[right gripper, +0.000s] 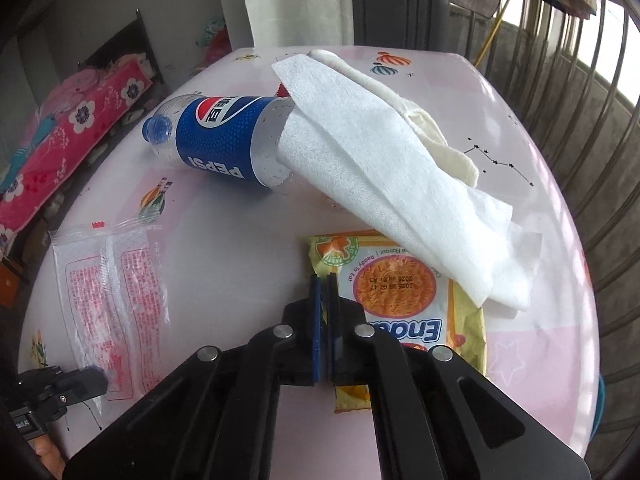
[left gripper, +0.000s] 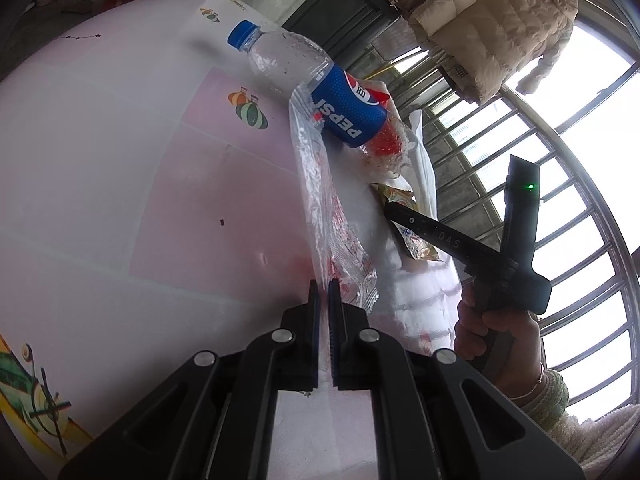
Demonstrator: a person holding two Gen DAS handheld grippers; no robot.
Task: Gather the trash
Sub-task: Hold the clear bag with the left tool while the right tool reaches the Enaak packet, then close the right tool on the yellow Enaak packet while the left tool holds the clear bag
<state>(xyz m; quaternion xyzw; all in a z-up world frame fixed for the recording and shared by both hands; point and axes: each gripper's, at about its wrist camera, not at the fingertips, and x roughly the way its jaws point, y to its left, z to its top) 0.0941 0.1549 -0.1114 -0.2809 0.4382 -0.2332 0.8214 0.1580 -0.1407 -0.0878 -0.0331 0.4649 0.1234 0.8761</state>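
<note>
Pepsi bottle (right gripper: 212,148) lying beside Endomie-type noodle packet (right gripper: 404,300)

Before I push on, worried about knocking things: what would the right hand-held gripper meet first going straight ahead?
Probably the yellow noodle packet, lying right at the tips of the right hand-held gripper; the tissue lies beyond.

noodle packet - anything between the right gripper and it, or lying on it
Nothing visible stands between them: the right gripper, jaws shut, is right at the noodle packet's left edge. But the white paper towel lies over the packet's far right corner, its other end on the Pepsi bottle.
</note>
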